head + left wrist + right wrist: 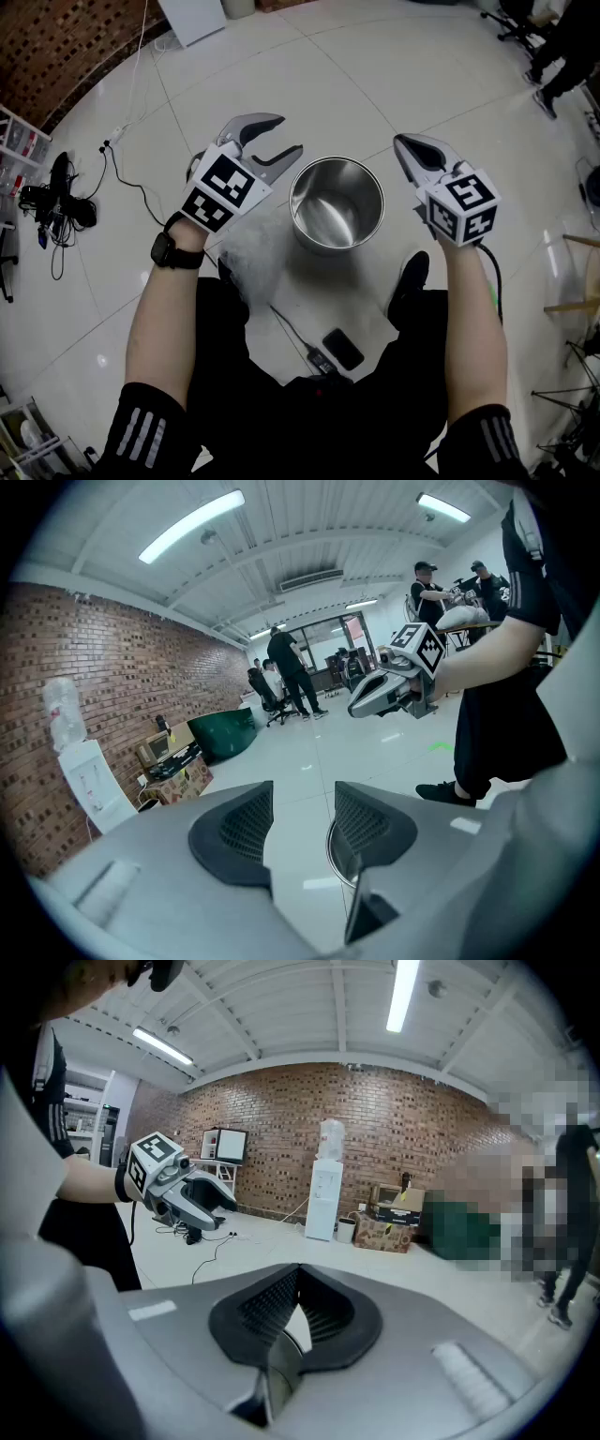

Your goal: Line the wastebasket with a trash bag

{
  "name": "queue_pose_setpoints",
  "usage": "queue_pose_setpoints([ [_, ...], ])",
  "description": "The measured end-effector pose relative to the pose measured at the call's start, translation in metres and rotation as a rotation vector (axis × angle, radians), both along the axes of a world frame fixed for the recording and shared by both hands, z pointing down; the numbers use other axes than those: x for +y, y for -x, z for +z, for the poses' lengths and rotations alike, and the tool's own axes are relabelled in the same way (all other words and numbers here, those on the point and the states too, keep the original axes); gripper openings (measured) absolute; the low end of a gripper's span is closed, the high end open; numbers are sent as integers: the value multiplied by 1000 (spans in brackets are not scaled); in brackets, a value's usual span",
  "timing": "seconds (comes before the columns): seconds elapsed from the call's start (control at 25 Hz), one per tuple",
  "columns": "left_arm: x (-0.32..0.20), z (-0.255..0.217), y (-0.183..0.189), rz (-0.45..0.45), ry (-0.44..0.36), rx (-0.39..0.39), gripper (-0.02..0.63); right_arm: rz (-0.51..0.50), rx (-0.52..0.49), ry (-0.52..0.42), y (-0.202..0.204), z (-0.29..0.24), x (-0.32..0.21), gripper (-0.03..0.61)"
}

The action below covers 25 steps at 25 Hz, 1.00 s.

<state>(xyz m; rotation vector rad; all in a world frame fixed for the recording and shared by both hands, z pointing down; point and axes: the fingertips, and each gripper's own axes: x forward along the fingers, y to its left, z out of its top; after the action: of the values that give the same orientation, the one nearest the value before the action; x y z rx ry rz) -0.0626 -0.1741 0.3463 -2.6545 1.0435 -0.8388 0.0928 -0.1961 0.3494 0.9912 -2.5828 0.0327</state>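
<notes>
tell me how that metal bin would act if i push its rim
Probably light: the wastebasket looks thin-walled and empty. It would likely slide on the glossy tile floor. Upright and round, a push at the rim might tip it, then it could roll.

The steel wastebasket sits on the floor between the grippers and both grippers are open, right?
No. The right gripper is shut on nothing, as the right gripper view shows; only the left gripper is open. The wastebasket does sit between them.
</notes>
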Motion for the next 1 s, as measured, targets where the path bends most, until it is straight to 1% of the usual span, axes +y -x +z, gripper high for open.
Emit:
queue_pose_setpoints([
  [0.2,4,-2,6,-7,0,-1,201,-10,5,-12,8,-1,3,7],
  [0.4,3,-3,22,-35,0,6,201,-25,8,-24,19,2,3,12],
  [0.64,9,-11,50,-71,-14,35,201,-76,80,-69,44,2,12,70],
  [0.8,12,-14,68,-92,-17,44,201,-101,105,-60,66,10,19,112],
  [1.0,15,-24,83,-110,-31,68,201,-166,208,-78,103,27,28,141],
])
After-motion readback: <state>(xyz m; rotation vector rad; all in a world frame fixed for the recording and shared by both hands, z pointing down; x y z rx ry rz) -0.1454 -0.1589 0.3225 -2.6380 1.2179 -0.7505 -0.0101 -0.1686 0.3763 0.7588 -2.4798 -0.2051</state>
